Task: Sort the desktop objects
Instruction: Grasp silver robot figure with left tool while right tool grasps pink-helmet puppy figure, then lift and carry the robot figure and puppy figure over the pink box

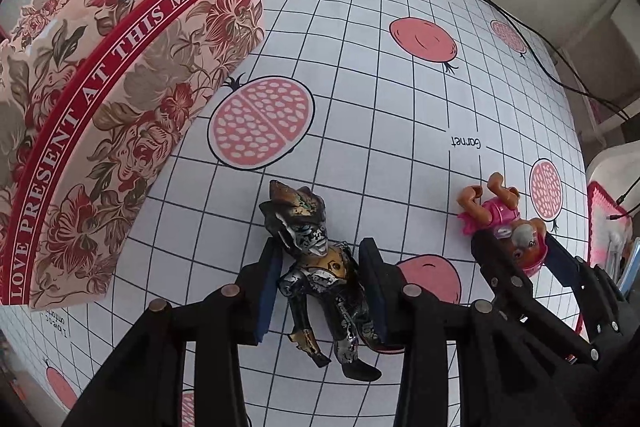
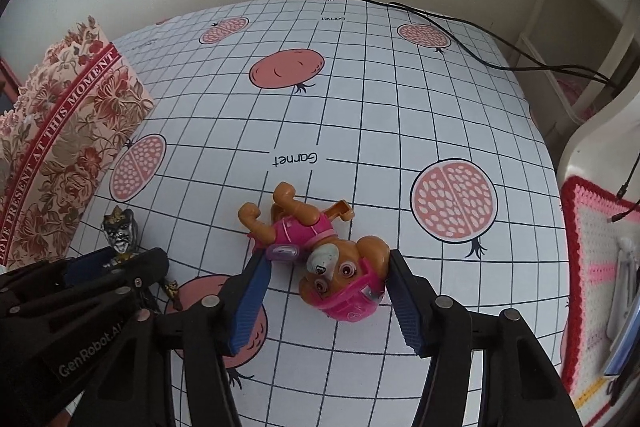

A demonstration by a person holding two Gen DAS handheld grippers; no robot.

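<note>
A black, silver and gold monster figure [image 1: 320,267] lies on the gridded tablecloth [image 1: 380,131]. My left gripper [image 1: 322,259] is open with its fingers on either side of the figure's torso. A pink and brown toy puppy [image 2: 324,255] lies on its side. My right gripper [image 2: 326,267] is open around the puppy's head, the right finger touching or nearly touching it. The puppy [image 1: 504,223] and right gripper [image 1: 516,247] also show in the left wrist view. The monster figure [image 2: 120,239] and left gripper [image 2: 116,259] show at left in the right wrist view.
A floral box [image 1: 100,99] with a red band reading "LOVE PRESENT AT THIS MOMENT" stands at the left [image 2: 60,155]. A black cable [image 2: 472,43] runs across the far right of the table. A crocheted pink and white cloth [image 2: 596,259] lies at the right edge.
</note>
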